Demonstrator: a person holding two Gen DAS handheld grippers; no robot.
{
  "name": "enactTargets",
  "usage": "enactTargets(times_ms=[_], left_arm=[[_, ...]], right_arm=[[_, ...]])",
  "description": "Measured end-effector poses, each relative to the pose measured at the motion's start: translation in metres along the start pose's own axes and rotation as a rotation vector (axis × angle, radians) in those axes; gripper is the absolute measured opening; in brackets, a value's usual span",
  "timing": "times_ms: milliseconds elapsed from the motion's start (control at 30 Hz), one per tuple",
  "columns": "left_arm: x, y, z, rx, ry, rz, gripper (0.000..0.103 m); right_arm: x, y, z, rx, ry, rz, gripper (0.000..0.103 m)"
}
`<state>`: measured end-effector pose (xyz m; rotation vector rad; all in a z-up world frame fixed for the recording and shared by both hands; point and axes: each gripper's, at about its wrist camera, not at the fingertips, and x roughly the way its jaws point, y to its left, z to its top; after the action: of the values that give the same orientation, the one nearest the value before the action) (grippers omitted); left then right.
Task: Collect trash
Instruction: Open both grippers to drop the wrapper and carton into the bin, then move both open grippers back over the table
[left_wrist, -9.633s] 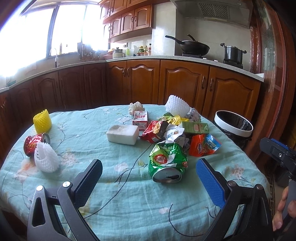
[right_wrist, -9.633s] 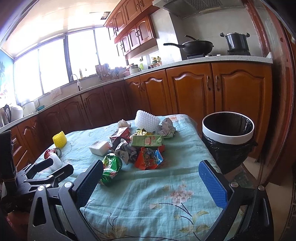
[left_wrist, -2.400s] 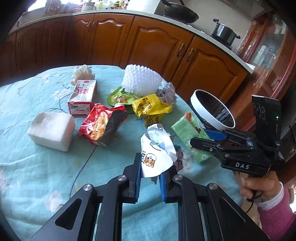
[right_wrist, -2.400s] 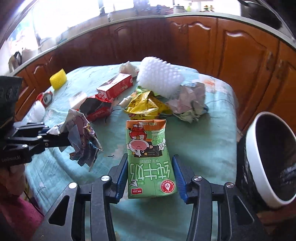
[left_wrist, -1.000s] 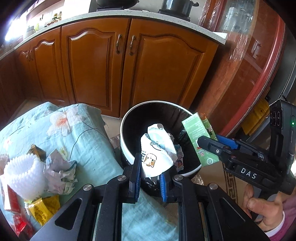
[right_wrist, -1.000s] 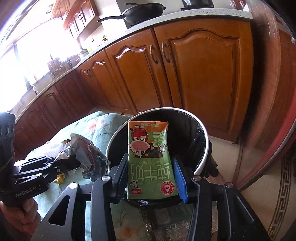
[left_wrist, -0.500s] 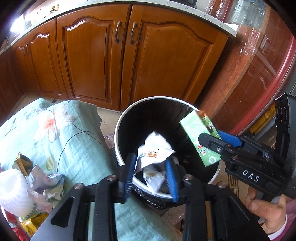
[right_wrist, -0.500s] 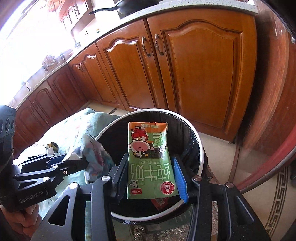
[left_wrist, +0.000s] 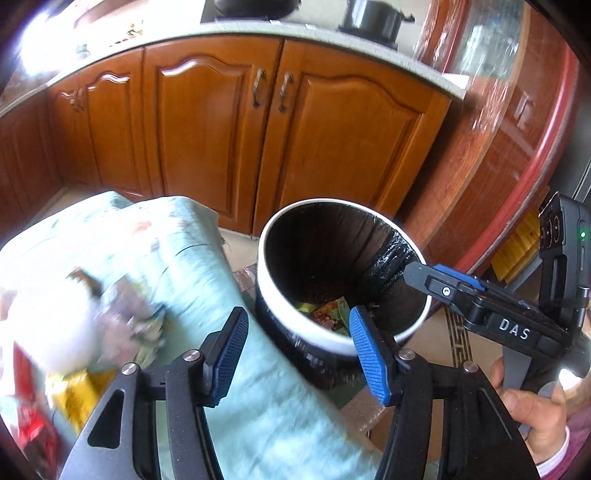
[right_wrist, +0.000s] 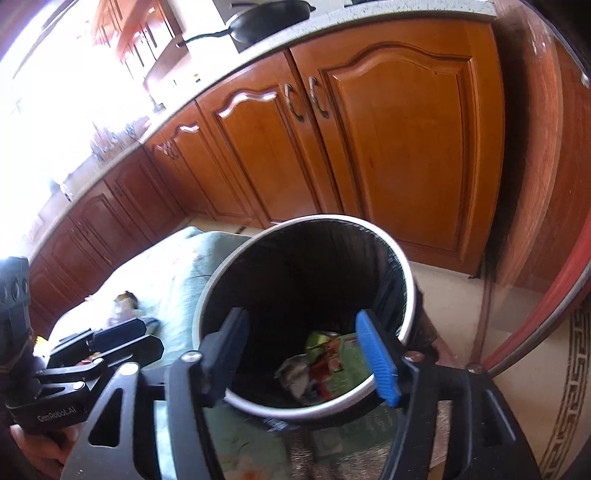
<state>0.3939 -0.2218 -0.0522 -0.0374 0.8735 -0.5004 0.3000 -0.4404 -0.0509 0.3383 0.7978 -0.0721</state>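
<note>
The black-lined trash bin with a white rim stands on the floor beside the table. My left gripper hangs over its near rim, jaws opening, nothing between them. My right gripper is above the bin's mouth, jaws also opening and empty. On the bin's bottom lie the green milk carton and the crumpled white wrapper. From the left wrist, only colourful scraps show inside the bin. The right gripper reaches in from the right, and the left gripper shows at the left.
The teal-clothed table sits left of the bin, with blurred trash: a white foam net, a yellow wrapper and a red packet. Wooden cabinets stand behind. A red-framed glass door is on the right.
Both grippers opened. The white wrapper left the left jaws and the green carton left the right jaws; both now lie in the bin. The left gripper drew back toward the table.
</note>
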Motion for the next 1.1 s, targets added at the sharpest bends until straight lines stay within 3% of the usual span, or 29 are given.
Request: enactTargets(times_ms=[133, 433, 600, 767, 1100], left_arm=[[-0.030, 0.012, -0.030, -0.043, -0.045, 0.011, 0.062], [-0.096, 0.050, -0.095, -0.160, -0.091, 0.067, 0.063], [-0.133, 0.070, -0.114, -0.200, -0.114, 0.123, 0.066], [-0.164, 0.089, -0.136, -0.251, -0.139, 0.191, 0.078], [-0.203, 0.125, -0.161, -0.342, -0.154, 0.282, 0.078]], right_arm=[[-0.011, 0.020, -0.021, 0.008, -0.026, 0.049, 0.086], [-0.019, 0.065, -0.062, 0.028, -0.044, 0.126, 0.090], [-0.015, 0.087, -0.075, 0.022, -0.014, 0.145, 0.095], [-0.010, 0.112, -0.090, -0.002, 0.017, 0.184, 0.102], [0.006, 0.169, -0.105, -0.084, 0.090, 0.280, 0.102]])
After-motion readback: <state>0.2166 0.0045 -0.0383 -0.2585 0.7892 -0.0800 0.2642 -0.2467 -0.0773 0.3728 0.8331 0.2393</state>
